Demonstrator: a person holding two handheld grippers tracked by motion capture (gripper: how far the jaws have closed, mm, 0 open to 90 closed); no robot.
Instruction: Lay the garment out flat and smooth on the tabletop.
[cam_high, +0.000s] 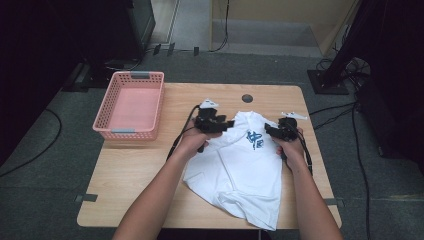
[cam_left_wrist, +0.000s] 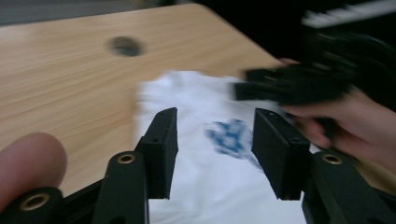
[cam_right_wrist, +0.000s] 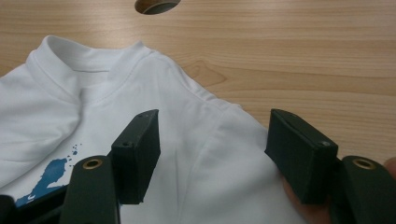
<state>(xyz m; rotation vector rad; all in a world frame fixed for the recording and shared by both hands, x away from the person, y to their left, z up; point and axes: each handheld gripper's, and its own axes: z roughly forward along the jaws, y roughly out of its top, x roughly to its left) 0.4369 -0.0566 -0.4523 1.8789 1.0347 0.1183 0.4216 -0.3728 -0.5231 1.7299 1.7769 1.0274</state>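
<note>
A white cotton T-shirt with a blue print on the chest (cam_high: 240, 160) lies rumpled on the light wooden table (cam_high: 135, 165), right of centre in the high view, its collar toward the top of the frame and its hem bunched near the bottom edge. It looks light, soft and limp: it will likely sag and fold wherever it is lifted, and a single layer may slip out of smooth pads unless a fold or seam is pinched.

The left gripper (cam_high: 227, 123) hovers at the upper left of the shirt, beside the collar; in the left gripper view its jaws stand apart with only cloth lying below them, nothing pinched. The right gripper (cam_high: 269, 128) sits at the shirt's upper right; in the right gripper view its jaws are parted over the shoulder seam (cam_right_wrist: 205, 100), not pressing it.

The shoulder seams and the ribbed collar (cam_right_wrist: 70, 58) seem the firmest places to grip. A pink plastic lattice basket (cam_high: 131, 106) stands in the upper left.
</note>
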